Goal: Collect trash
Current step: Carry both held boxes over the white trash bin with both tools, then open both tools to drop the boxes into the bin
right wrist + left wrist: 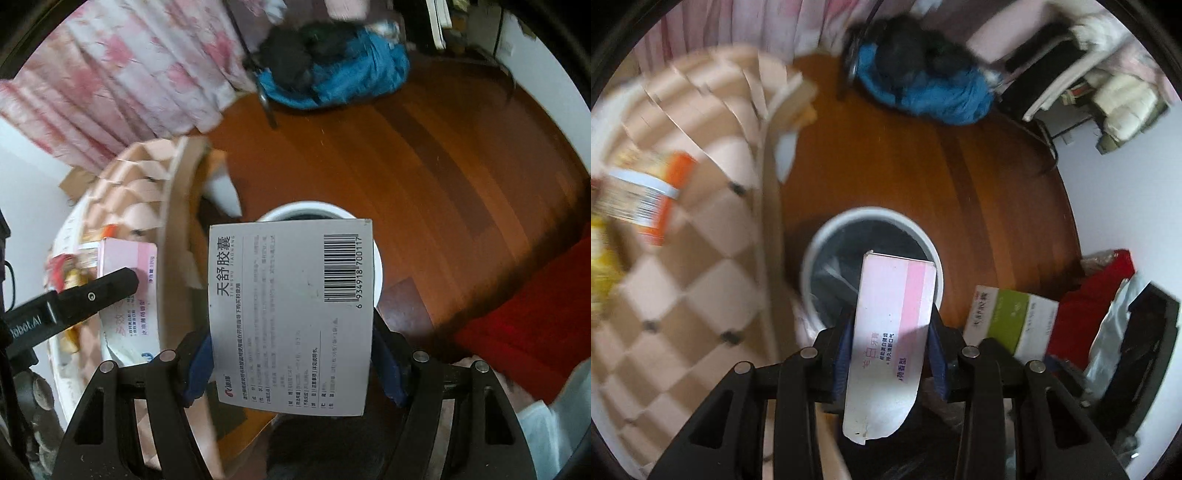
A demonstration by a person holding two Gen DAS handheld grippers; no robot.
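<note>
My left gripper [892, 339] is shut on a long pink and white toothpaste box [890, 332], which hangs over the white trash bin [846, 221] with its dark liner on the wooden floor. My right gripper [291, 350] is shut on a flat grey medicine box with a barcode [291, 314], held above the same white bin [306, 208], which it mostly hides. In the left wrist view that medicine box [1012, 317] shows its green and white side to the right of the bin. The right wrist view shows the left gripper [110, 284] and its pink box [127, 258] at the left.
A table with a pink checked cloth [701, 258] stands left of the bin, with an orange packet [653, 195] and other wrappers on it. A blue and black heap of clothes [923, 85] lies on the floor beyond. Red cloth and bags [1097, 306] lie at the right.
</note>
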